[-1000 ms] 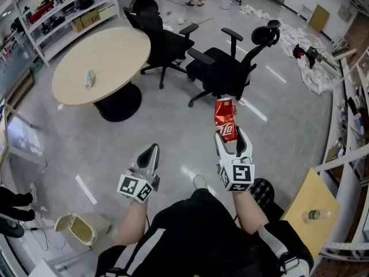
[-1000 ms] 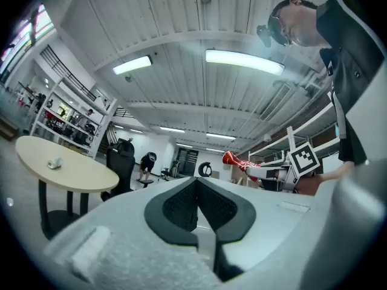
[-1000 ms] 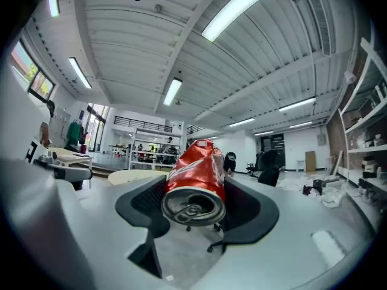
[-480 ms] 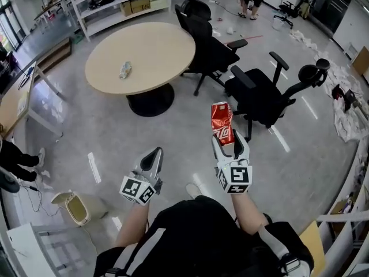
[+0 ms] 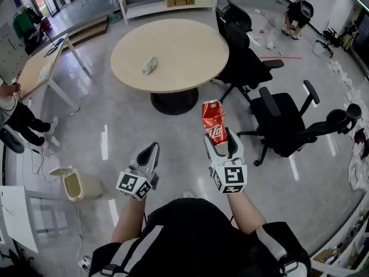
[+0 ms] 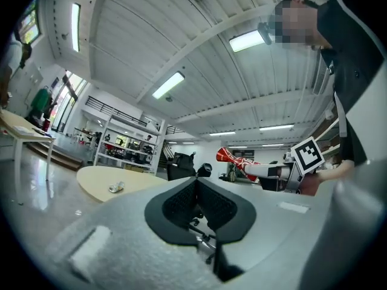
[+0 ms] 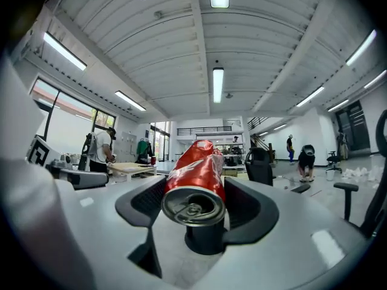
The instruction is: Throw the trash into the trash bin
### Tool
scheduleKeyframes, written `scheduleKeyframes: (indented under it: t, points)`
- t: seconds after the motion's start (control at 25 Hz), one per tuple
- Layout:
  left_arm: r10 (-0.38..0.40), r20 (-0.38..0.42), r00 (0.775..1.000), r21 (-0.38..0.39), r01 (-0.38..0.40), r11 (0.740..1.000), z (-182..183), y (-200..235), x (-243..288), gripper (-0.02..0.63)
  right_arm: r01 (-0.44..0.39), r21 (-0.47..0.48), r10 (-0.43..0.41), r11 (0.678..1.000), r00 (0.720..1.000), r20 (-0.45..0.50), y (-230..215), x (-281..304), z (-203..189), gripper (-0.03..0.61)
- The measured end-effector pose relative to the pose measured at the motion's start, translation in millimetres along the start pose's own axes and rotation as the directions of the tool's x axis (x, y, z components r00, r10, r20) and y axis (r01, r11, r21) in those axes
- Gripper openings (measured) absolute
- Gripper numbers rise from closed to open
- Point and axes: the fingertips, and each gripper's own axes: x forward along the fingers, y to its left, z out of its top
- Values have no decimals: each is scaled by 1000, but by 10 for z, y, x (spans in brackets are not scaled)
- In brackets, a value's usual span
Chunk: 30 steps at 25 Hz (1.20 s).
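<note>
My left gripper holds nothing, its two jaws pressed together. My right gripper clamps a crushed red aluminium drinks can near its pull-tab end. The dented body sticks out past the jaw tips, above the polished grey floor. Down to my left, well apart from that can, a small beige plastic trash bin stands on the floor. Farther ahead, a round pale wooden table carries a crumpled silver can. Black office chairs stand to the table's right.
</note>
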Motion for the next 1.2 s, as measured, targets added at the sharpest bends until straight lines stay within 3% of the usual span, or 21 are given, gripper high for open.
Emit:
scheduleKeyframes:
  t: [0.24, 0.48, 0.72, 1.2]
  points:
    - [176, -15, 984, 15, -176, 984, 5, 233, -201, 0, -184, 27, 183, 983, 983, 20, 272, 430, -16, 302]
    - [319, 6, 948, 53, -319, 946, 51, 396, -515, 0, -353, 65, 352, 934, 936, 19, 711, 773, -109, 302]
    - [460, 29, 888, 40, -461, 887, 130, 698, -1059, 0, -487, 55, 487, 872, 873, 14, 1409, 975, -16, 302]
    - [637, 105, 764, 35, -643, 765, 281, 1425, -1949, 0, -654, 13, 653, 756, 756, 34, 2647, 1228, 100, 302]
